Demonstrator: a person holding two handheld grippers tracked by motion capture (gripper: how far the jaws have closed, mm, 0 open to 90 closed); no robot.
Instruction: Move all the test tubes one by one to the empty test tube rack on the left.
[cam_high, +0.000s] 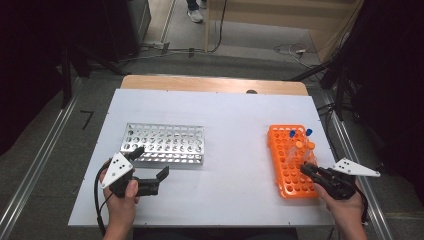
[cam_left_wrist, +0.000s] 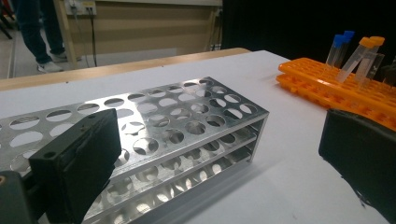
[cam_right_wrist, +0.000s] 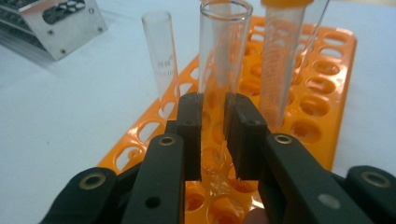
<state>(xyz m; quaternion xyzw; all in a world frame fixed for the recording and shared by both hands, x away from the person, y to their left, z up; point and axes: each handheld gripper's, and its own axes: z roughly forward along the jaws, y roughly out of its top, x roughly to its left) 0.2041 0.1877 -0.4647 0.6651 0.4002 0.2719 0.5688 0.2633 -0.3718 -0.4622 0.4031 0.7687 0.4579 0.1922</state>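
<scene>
An orange tube rack (cam_high: 289, 167) lies at the right of the white table (cam_high: 225, 115) and holds several tubes. My right gripper (cam_high: 307, 169) reaches into it from the near side. In the right gripper view the gripper (cam_right_wrist: 213, 135) is shut on a clear uncapped tube (cam_right_wrist: 223, 56) that stands upright in the orange rack (cam_right_wrist: 327, 79). A shorter clear tube (cam_right_wrist: 161, 60) stands to its left and an orange-capped tube (cam_right_wrist: 282, 60) to its right. My left gripper (cam_high: 150, 162) is open, empty, just in front of the empty metal rack (cam_high: 165, 145).
In the left gripper view the metal rack (cam_left_wrist: 187, 116) lies close ahead, and the orange rack (cam_left_wrist: 336, 91) with blue-capped tubes (cam_left_wrist: 341, 46) and orange-capped tubes (cam_left_wrist: 369, 46) farther right. A person's legs (cam_high: 195, 10) stand beyond the table.
</scene>
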